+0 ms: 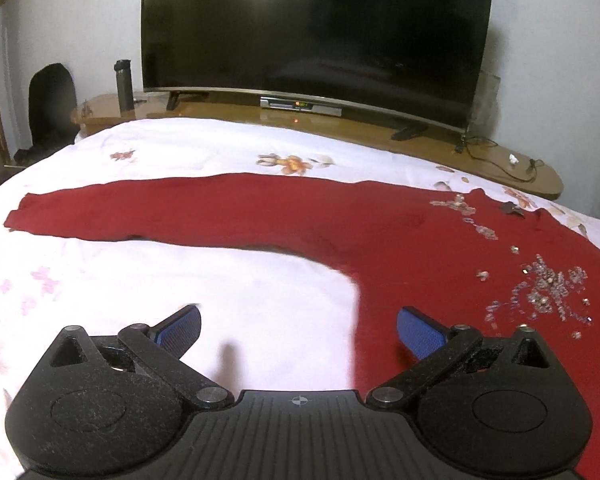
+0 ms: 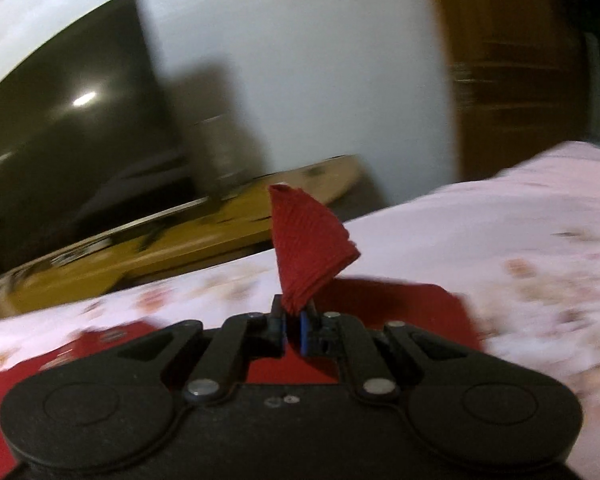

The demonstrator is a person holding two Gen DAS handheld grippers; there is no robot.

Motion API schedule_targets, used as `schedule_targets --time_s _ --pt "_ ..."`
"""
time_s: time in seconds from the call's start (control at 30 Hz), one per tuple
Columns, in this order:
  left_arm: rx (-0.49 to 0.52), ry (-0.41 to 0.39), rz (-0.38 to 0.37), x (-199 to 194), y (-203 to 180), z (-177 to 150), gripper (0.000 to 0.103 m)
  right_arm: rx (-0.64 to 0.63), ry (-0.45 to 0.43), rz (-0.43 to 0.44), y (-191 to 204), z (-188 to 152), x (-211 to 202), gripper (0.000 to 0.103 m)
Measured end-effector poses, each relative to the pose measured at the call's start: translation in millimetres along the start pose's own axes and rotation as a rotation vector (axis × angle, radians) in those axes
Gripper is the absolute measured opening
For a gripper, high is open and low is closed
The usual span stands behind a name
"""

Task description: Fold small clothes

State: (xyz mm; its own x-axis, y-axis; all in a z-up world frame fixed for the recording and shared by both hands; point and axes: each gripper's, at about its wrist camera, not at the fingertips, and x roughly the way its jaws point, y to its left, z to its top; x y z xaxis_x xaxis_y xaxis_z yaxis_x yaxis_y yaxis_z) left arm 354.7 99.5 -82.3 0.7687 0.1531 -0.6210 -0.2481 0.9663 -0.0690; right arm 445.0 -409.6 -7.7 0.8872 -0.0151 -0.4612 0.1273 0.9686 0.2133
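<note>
A dark red long-sleeved top [image 1: 340,224] lies spread on a white floral bedsheet [image 1: 100,280], one sleeve stretched out to the left, shiny beadwork [image 1: 540,288] on its front at the right. My left gripper [image 1: 298,330] is open and empty, low over the sheet at the top's left edge. In the blurred right wrist view my right gripper [image 2: 293,322] is shut on a ribbed red cuff [image 2: 308,248] of the top and holds it lifted above the bed [image 2: 520,240]. More red cloth [image 2: 400,304] lies under it.
A large dark TV [image 1: 316,28] stands on a wooden bench [image 1: 500,160] beyond the bed, with a set-top box [image 1: 300,105], cables [image 1: 500,164] and a dark bottle [image 1: 124,84]. A wooden door [image 2: 520,72] shows at the right.
</note>
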Motion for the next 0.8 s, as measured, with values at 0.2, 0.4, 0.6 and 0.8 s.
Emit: schedule_targets --time_s 0.2,0.4,0.6,0.8 --pt "-0.023 0.009 -0.030 5 41 6 0.103 -0.137 0.097 0.152 131 -48 32 0.008" --pt "-0.056 0.016 -0.052 13 55 14 0.103 -0.235 0.209 0.175 196 -100 61 0.012" --pt "-0.078 0.004 -0.250 26 15 30 0.103 -0.354 0.171 0.235 213 -122 38 0.047" --pt "-0.073 0.031 -0.512 59 -87 48 0.102 -0.227 0.068 0.125 150 -105 -21 0.048"
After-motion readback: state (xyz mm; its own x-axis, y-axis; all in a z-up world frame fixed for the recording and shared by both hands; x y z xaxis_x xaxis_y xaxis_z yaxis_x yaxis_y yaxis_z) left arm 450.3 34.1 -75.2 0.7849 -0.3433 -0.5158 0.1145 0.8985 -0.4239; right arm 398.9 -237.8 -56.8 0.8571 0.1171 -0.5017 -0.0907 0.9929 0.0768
